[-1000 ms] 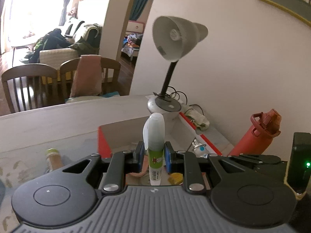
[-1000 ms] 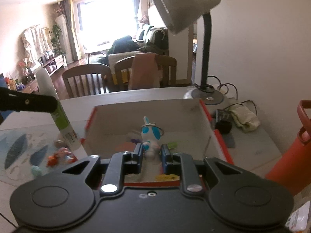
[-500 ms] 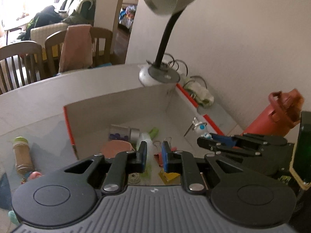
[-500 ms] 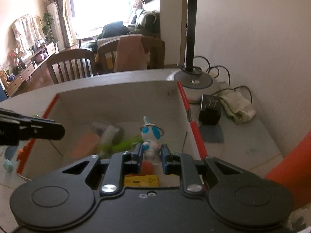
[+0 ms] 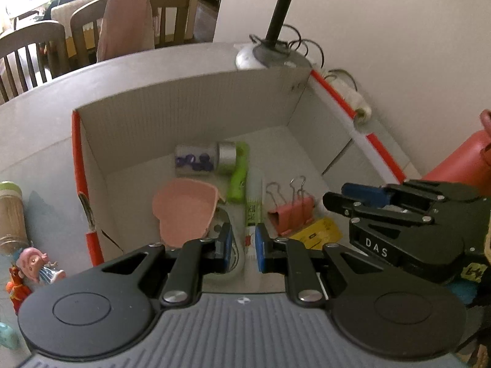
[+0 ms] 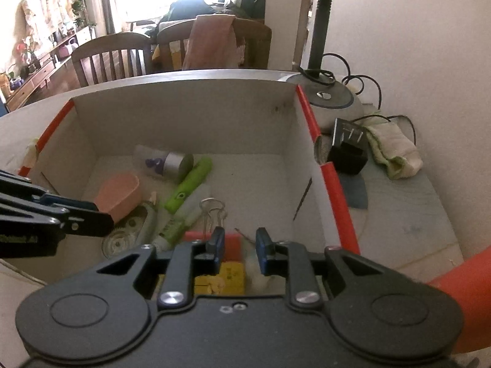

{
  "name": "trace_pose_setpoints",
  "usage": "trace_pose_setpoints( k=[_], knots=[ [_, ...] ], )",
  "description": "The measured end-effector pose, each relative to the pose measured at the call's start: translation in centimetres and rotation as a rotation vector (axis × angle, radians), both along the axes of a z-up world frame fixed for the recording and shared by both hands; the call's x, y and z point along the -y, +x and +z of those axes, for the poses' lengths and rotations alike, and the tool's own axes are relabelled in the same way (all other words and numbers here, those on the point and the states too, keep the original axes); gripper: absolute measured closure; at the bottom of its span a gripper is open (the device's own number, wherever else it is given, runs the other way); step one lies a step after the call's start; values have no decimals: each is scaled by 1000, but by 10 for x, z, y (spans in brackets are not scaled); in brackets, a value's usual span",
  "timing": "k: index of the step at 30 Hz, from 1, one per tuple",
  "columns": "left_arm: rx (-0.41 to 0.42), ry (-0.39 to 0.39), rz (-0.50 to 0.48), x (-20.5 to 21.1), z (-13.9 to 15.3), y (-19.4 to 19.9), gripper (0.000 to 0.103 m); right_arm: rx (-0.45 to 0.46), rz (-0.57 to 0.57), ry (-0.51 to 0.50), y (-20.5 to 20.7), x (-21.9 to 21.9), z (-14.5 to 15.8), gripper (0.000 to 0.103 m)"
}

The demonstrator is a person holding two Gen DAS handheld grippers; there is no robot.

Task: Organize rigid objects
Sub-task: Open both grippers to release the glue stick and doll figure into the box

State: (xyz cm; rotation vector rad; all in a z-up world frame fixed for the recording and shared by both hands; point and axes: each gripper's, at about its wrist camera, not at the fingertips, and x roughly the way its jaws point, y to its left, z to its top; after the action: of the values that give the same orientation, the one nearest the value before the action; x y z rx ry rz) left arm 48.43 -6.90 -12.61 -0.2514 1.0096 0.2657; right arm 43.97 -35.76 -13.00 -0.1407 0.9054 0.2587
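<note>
A white cardboard box with red rims point(image 5: 184, 113) point(image 6: 334, 190) stands on the table. In it lie a white-and-green glue tube point(image 5: 253, 196) point(image 6: 178, 224), a green marker point(image 5: 239, 171) point(image 6: 190, 184), a small jar point(image 5: 202, 159) point(image 6: 172, 162), a pink scoop point(image 5: 184, 208) point(image 6: 119, 193), pink binder clips point(image 5: 291, 211) and a yellow card point(image 5: 319, 230) point(image 6: 224, 279). My left gripper point(image 5: 243, 247) is open over the box, empty. My right gripper point(image 6: 239, 248) is open above the box's near right corner; a white toy point(image 6: 260, 273) lies below it.
A desk lamp base point(image 5: 270, 53) point(image 6: 325, 101) with cables stands behind the box. A black plug point(image 6: 348, 150) and a cloth point(image 6: 392, 150) lie right of it. A red bottle point(image 5: 460, 159) is at the right. A cork-wrapped jar point(image 5: 9, 211) and small figurines point(image 5: 33, 263) sit left of the box.
The left gripper lowered over the box and let go of the glue tube, which now lies inside. The right gripper opened and released the white-and-blue toy into the box.
</note>
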Motion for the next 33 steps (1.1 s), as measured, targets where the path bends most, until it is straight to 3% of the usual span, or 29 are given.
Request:
trace_pose_setpoints(
  k=[5,13,33],
  knots=[
    [-16,-5,1,-1,-6,0,87,-23,13,11,0,1,-1,76],
    [-15,5,1,-1,-5,-5,87,-3,20,63,-13,1,14,63],
    [75,81,-4,-3,35,-52,87,77,0,163,-60,-26,62,39]
  ],
)
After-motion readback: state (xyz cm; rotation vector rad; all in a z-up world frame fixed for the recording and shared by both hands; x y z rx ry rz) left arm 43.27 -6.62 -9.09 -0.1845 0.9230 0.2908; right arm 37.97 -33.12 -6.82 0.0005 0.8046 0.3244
